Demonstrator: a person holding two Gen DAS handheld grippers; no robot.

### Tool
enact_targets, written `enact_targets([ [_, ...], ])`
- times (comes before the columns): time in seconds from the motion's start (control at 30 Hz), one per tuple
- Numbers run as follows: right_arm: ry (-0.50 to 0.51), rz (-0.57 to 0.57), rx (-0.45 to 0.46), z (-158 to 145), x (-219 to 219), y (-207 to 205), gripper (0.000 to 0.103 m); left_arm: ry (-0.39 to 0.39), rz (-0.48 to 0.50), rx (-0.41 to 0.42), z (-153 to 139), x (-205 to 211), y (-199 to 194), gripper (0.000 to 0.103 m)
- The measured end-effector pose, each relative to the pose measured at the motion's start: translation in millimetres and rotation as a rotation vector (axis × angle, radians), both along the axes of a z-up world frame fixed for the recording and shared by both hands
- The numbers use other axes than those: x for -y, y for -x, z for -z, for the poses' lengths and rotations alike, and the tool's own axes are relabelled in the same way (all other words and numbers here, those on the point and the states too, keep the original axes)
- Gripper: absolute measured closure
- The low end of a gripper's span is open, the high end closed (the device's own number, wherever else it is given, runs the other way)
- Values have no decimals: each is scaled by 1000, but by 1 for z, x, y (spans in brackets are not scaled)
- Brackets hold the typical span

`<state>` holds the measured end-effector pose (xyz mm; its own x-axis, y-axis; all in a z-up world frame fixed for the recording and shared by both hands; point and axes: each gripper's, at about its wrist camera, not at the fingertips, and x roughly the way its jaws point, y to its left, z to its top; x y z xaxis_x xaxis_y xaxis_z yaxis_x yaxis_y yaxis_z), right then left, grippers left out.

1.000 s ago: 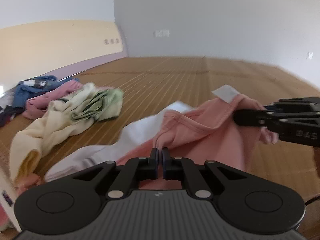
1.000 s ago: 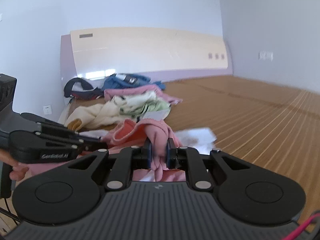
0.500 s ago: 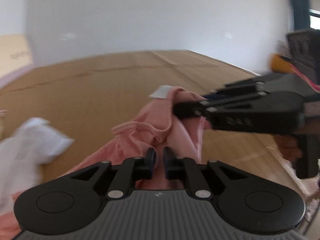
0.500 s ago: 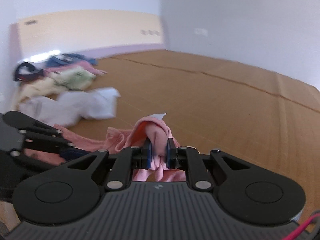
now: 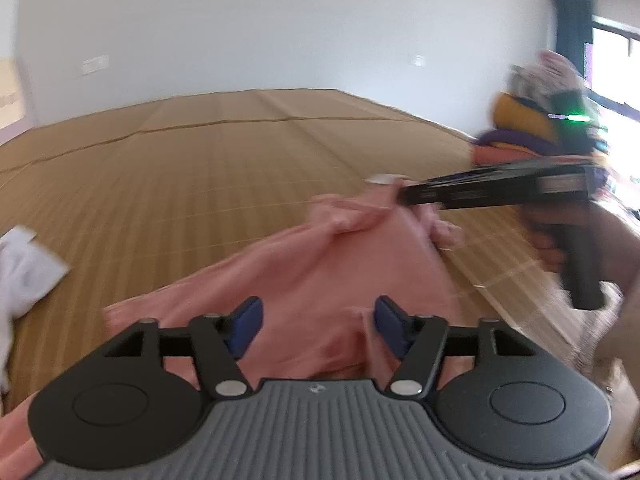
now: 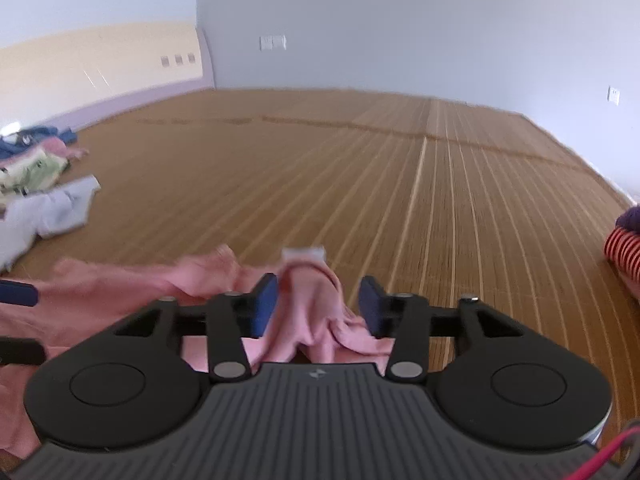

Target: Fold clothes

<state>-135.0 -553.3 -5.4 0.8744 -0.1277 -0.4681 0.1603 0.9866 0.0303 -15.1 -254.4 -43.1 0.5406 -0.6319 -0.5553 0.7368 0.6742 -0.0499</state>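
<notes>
A pink garment [image 5: 320, 264] lies crumpled on the bamboo mat, its white label at the far end. My left gripper [image 5: 316, 326] is open, with the pink cloth lying loose between its blue pads. My right gripper [image 6: 318, 312] is open too, with a bunched fold of the pink garment [image 6: 312, 296] between its pads, not pinched. In the left wrist view the right gripper [image 5: 404, 194] reaches in from the right beside the garment's label edge. The left gripper's fingers [image 6: 18, 294] show at the left edge of the right wrist view.
A white garment [image 6: 48, 212] and a heap of cream, pink and blue clothes [image 6: 32, 160] lie at the left by the headboard. A stack of folded clothes [image 5: 532, 128] sits at the right; a striped piece [image 6: 624, 248] shows there. The bamboo mat [image 6: 400, 184] stretches ahead.
Both grippers have opened and let go of the pink garment, which now lies on the mat. Both views swung right, away from the clothes heap.
</notes>
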Motion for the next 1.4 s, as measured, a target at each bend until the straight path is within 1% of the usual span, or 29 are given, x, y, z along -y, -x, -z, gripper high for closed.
enact_targets([
  [0.03,-22,-21,6,-3,-3,2,45,12,-28,-13,0,-6,-1,31],
  [0.07,-57,-50,8,-4,-8,3,44,30,-57,-24,0,-11,-2,24],
  [0.13,-134,-120,15,-6,-15,5,40,56,-107,-48,-1,-17,-7,22],
  [0.17,-149,-154,5,-4,-23,2,40,63,-127,-65,-3,-20,-9,21],
  [0.23,-165,-217,-19,0,-39,-7,40,90,-165,-89,-7,-28,-12,16],
  [0.27,-142,-231,-34,2,-49,-13,39,111,-184,-94,-10,-34,-13,9],
  [0.3,-115,-237,-48,4,-56,-18,39,134,-197,-97,-12,-39,-15,0],
  [0.37,-84,-256,-62,5,-73,-25,39,180,-209,-98,-17,-47,-16,0],
  [0.47,-85,-262,-104,5,-90,-44,35,239,-232,-94,-21,-58,-20,0],
  [0.57,-63,-250,-109,9,-104,-58,34,237,-275,-119,-19,-67,-24,0],
  [0.67,0,-242,-135,14,-120,-73,30,215,-317,-142,-16,-72,-26,0],
  [0.7,14,-239,-147,16,-124,-79,29,215,-322,-145,-16,-74,-26,0],
  [0.8,2,-230,-196,29,-129,-93,29,227,-332,-151,-18,-79,-25,0],
  [0.87,25,-229,-201,36,-134,-96,30,237,-330,-150,-19,-80,-25,0],
  [0.9,39,-228,-194,38,-136,-95,31,241,-329,-148,-19,-81,-24,0],
  [0.97,57,-224,-180,41,-138,-94,36,243,-332,-147,-19,-81,-24,0],
  [1.03,59,-215,-166,42,-136,-93,51,242,-340,-154,-20,-81,-24,0],
  [1.07,53,-210,-160,42,-134,-92,53,240,-344,-160,-20,-81,-24,0],
  [1.17,18,-211,-152,42,-125,-89,54,229,-369,-182,-20,-79,-25,0],
  [1.23,10,-211,-150,42,-123,-86,54,221,-403,-193,-20,-78,-26,0],
  [1.4,22,-210,-148,42,-124,-83,54,225,-505,-178,-26,-80,-24,0],
])
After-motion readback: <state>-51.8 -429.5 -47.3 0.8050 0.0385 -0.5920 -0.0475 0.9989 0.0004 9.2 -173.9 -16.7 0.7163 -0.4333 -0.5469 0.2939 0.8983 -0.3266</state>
